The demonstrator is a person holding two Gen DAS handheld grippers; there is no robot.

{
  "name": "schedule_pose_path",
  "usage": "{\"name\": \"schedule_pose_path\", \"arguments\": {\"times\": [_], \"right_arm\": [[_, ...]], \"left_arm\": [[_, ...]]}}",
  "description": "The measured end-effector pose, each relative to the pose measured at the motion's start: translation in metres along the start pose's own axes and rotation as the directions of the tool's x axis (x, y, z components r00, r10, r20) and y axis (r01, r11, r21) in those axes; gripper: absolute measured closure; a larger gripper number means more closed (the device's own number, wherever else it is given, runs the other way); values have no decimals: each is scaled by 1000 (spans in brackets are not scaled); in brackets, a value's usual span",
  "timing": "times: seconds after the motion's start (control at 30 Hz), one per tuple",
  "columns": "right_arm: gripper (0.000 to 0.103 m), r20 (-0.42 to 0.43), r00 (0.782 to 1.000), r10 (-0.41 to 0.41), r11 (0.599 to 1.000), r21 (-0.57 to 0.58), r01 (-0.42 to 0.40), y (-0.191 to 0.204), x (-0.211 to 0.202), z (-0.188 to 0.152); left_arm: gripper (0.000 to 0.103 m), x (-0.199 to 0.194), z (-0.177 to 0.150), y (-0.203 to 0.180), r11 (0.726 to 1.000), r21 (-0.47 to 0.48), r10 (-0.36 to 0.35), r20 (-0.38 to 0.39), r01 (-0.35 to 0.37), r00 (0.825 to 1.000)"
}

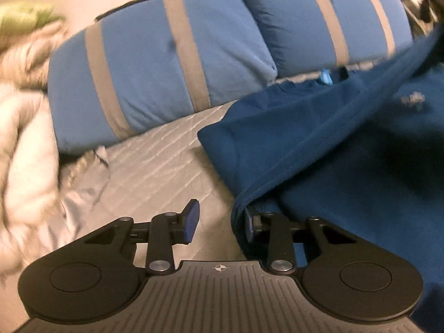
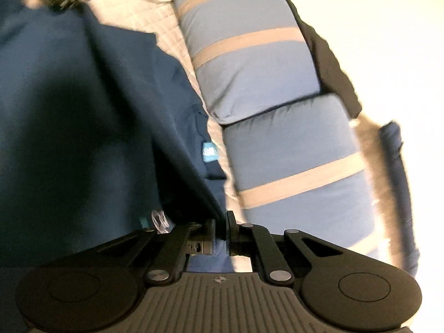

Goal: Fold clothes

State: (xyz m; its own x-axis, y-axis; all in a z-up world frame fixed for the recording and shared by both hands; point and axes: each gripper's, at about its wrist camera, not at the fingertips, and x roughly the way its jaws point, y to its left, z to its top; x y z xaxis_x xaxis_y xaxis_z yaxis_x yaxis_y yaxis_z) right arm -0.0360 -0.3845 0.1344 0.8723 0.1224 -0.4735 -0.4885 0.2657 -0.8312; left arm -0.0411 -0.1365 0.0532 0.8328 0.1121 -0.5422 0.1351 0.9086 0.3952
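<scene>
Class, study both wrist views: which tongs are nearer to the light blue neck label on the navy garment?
Right. The right tongs are shut on the navy garment, with the label just ahead. The left tongs are open at a far edge, the label distant.

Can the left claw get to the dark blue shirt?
Probably yes. The left claw is open beside the dark blue cotton shirt, whose hem drapes over one finger. Nothing lies between them on the grey quilted bed cover.
</scene>
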Motion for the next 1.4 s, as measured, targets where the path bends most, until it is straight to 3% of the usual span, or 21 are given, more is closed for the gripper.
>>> {"name": "schedule_pose_path", "arguments": {"times": [0.1,0.17,0.23,0.3,0.4,0.47,0.6,0.67,0.77,0.93,1.1,1.27,1.4], "right_arm": [[90,-48,993,108,992,-59,-110,22,-14,-6],[78,-58,976,210,977,-23,-212,31,-17,-15],[54,-58,968,244,968,64,-241,29,-17,-28],[47,-66,964,259,955,167,-245,20,-19,-42],[37,-65,959,274,924,295,-244,4,-27,-66],[25,-65,965,254,904,371,-213,-4,-32,-80],[13,-36,972,232,817,550,-175,-20,-48,-107],[12,-8,973,232,759,627,-176,-27,-58,-118],[13,28,970,243,704,682,-197,-33,-64,-126],[22,31,964,263,689,694,-210,-24,-55,-126],[24,63,960,273,601,768,-221,-20,-56,-139],[22,30,974,226,550,821,-153,-18,-69,-167],[15,-28,990,140,493,869,-45,-25,-86,-206]], "left_arm": [[68,2,0,-6,999,45,16,-38,-15,999],[68,5,0,-3,999,35,0,-59,2,998],[67,-6,-1,3,999,12,-34,-48,34,998],[64,-26,-1,9,999,9,-47,4,47,999],[51,-61,6,16,998,-19,-63,73,64,995],[41,-88,13,22,994,-49,-93,119,99,989],[34,-134,28,24,974,-113,-172,179,194,969],[31,-150,32,19,964,-124,-208,192,234,959],[31,-158,35,7,949,-140,-255,182,282,949],[31,-158,28,-23,943,-128,-288,151,307,946],[31,-150,15,-45,939,-122,-306,135,322,943],[31,-136,4,-56,945,-115,-299,82,307,951],[31,-132,2,-49,932,-150,-322,76,330,944]]}}
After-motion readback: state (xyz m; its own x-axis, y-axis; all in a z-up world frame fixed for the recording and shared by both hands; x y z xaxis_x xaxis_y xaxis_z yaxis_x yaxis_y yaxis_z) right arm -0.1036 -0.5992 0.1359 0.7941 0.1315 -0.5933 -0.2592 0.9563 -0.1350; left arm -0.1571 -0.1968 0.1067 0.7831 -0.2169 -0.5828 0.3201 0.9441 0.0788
